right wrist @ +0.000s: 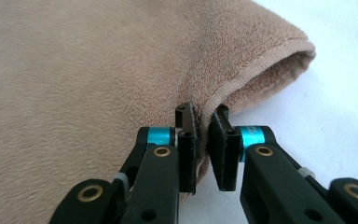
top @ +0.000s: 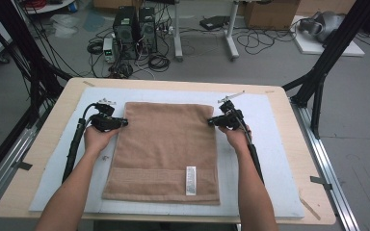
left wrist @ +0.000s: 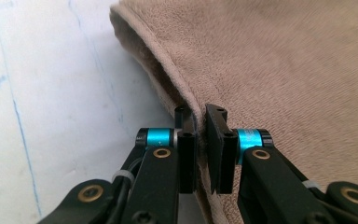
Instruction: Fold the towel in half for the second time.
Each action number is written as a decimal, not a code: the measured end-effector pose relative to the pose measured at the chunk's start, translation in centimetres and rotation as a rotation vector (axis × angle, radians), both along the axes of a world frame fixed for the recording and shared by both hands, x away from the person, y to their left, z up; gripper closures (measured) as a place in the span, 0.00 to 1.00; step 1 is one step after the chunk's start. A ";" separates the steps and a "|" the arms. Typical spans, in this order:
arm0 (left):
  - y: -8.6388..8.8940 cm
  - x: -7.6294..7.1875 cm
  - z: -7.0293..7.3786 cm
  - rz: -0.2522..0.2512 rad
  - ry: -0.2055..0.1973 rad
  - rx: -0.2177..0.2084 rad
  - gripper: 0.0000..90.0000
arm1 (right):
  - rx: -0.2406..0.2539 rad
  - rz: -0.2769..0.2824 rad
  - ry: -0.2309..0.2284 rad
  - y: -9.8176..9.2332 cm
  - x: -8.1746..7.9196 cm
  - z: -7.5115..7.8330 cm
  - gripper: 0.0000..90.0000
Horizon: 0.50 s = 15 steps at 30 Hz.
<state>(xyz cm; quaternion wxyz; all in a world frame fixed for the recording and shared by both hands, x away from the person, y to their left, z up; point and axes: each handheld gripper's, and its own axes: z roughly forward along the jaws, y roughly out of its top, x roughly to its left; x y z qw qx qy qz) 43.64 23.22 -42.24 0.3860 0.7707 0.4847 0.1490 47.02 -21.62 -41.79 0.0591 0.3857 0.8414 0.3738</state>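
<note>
Towel [top: 166, 149]: flat on the mat [top: 270, 159], mid-bench [top: 43, 144].
Label [top: 191, 180]: on towel's near strip, right of centre.
Left gripper [top: 124, 122]: at towel's left edge, far end.
Right gripper [top: 211, 122]: at towel's right edge, opposite.

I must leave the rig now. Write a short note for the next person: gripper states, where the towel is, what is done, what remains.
Left gripper: shut on the left side edge of the brown towel, near its far corner.
Right gripper: shut on the right side edge, near the other far corner.
Towel: flat on the white mat, white label near the front edge.
Done: both edges pinched.
Left: nothing lifted or folded yet; probably bring the far edge toward the front.
</note>
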 end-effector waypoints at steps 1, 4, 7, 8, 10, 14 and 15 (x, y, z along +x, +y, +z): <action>0.1 -0.2 0.3 -0.005 -0.010 -0.011 0.93 | 0.006 0.007 -0.002 -0.1 -0.1 0.3 0.92; 0.4 -0.9 1.4 -0.028 -0.032 -0.027 0.93 | -0.006 0.034 -0.015 -0.1 -0.6 1.2 0.92; 0.9 -1.8 2.3 -0.065 -0.053 -0.042 0.93 | 0.014 0.060 -0.028 -0.4 -1.5 2.4 0.91; 1.0 -2.2 2.6 -0.069 -0.064 -0.054 0.93 | 0.029 0.071 -0.032 -0.5 -2.0 2.8 0.91; 1.4 -3.2 3.0 -0.093 -0.080 -0.068 0.93 | 0.055 0.104 -0.044 -0.8 -3.0 3.5 0.91; 2.0 -5.7 3.1 -0.140 -0.099 -0.078 0.93 | 0.090 0.146 -0.042 -1.5 -5.4 4.3 0.91; 2.0 -6.4 3.0 -0.151 -0.105 -0.075 0.93 | 0.097 0.161 -0.052 -1.6 -6.1 4.3 0.91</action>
